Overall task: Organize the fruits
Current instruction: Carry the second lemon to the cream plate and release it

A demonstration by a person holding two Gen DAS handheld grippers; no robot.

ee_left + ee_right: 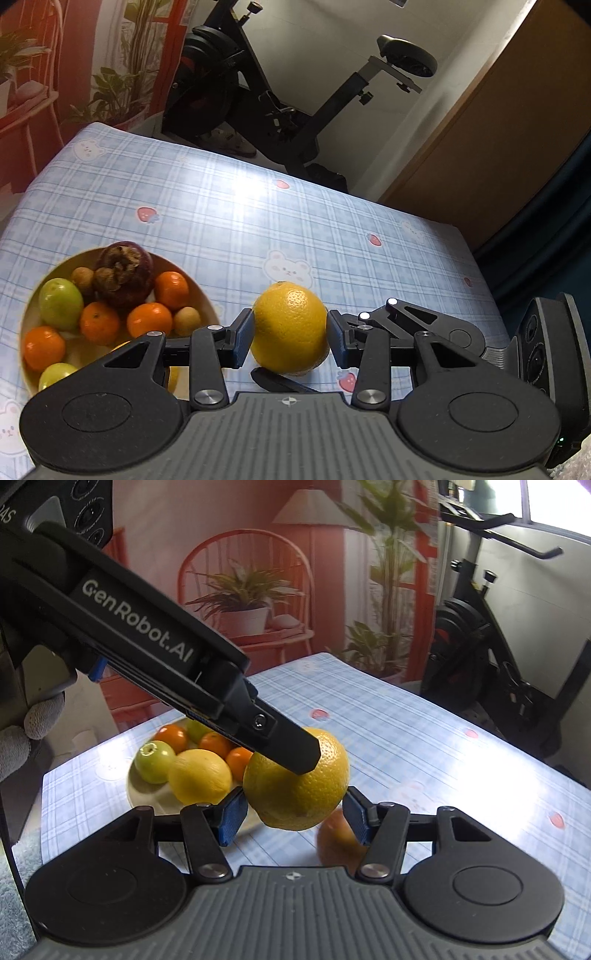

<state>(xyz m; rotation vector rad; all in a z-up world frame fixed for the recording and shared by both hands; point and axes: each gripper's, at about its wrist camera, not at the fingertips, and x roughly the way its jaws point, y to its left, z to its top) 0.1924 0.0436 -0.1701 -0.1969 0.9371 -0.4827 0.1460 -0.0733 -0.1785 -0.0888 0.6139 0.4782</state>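
A large yellow-orange citrus (290, 326) sits between the pads of my left gripper (290, 332), which is shut on it above the checked tablecloth. In the right wrist view the same citrus (295, 790) lies between the blue pads of my right gripper (293, 812), which also touch it; the left gripper's finger (291, 751) crosses over it from the upper left. A cream bowl (27, 354) to the left holds small oranges, green fruits, a lemon (199, 775) and a dark mangosteen (125, 273). A reddish fruit (338, 840) lies on the table under the citrus.
The table (258, 221) has a blue plaid cloth with bear and strawberry prints. An exercise bike (266, 92) stands beyond its far edge, and a wooden door to the right. A printed backdrop with plants hangs at the left.
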